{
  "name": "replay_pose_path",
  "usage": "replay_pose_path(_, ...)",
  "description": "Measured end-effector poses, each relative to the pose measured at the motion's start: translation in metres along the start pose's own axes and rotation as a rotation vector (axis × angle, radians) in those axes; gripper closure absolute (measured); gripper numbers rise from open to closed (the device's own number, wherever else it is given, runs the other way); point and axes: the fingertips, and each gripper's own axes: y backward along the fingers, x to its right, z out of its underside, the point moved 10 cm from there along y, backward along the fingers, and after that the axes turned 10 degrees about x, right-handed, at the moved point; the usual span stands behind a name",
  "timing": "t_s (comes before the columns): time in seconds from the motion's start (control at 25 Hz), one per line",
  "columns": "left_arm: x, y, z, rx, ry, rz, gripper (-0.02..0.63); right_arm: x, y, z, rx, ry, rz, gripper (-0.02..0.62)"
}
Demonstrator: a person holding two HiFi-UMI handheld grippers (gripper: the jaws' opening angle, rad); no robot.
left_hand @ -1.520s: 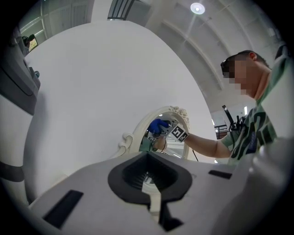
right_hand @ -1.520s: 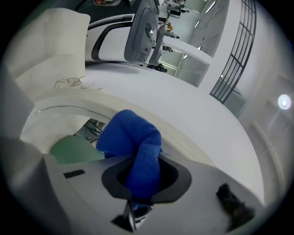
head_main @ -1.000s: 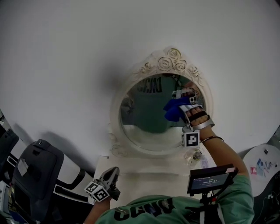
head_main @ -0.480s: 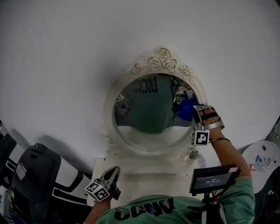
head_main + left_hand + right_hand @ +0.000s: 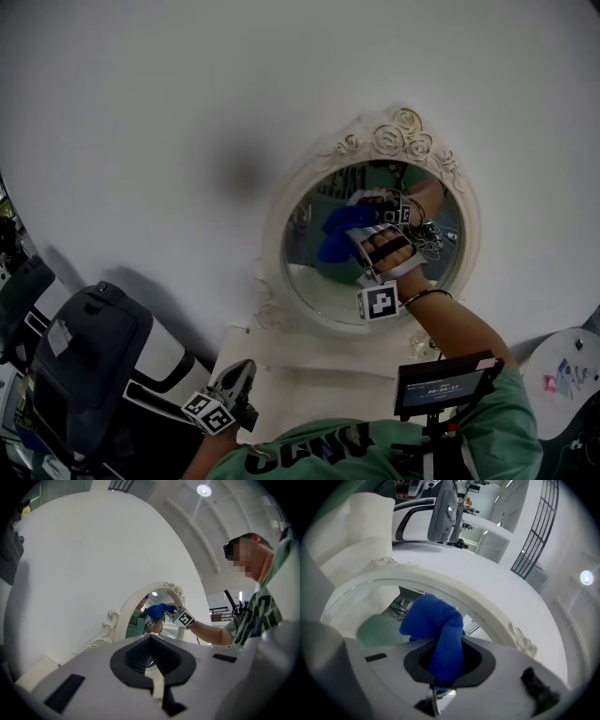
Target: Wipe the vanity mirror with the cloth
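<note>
An oval vanity mirror [image 5: 441,258] in an ornate cream frame [image 5: 398,136] stands against a white wall. My right gripper [image 5: 361,239] is shut on a blue cloth [image 5: 342,230] and presses it to the glass left of the mirror's middle. In the right gripper view the blue cloth [image 5: 438,630] bulges out of the shut jaws against the glass [image 5: 370,597]. My left gripper [image 5: 236,377] hangs low by the person's body, shut and holding nothing. The left gripper view shows the mirror [image 5: 157,616] and the cloth [image 5: 158,610] from the side.
The mirror stands on a cream vanity top [image 5: 309,370]. A dark grey and white chair [image 5: 89,370] is at the lower left. A small screen on a mount [image 5: 442,382] sits by the person's chest. A round white table [image 5: 567,361] is at the lower right.
My right gripper has swept the cloth from the mirror's right edge leftward across the glass. The head view has shifted, so the mirror sits further right. The left gripper has stayed put.
</note>
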Motion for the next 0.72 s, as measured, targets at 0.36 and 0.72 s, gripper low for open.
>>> replay_pose_path(0.36,-0.020,0.062,-0.023,0.073,-0.025,-0.132,0.606,0.003,-0.088,-0.071,0.105,0.014,-0.042,0.545)
replay_pose_path(0.72,-0.021,0.026,-0.019,0.041,-0.012,-0.051,0.606,-0.009,-0.043,-0.026,0.038,-0.002,-0.068,0.545)
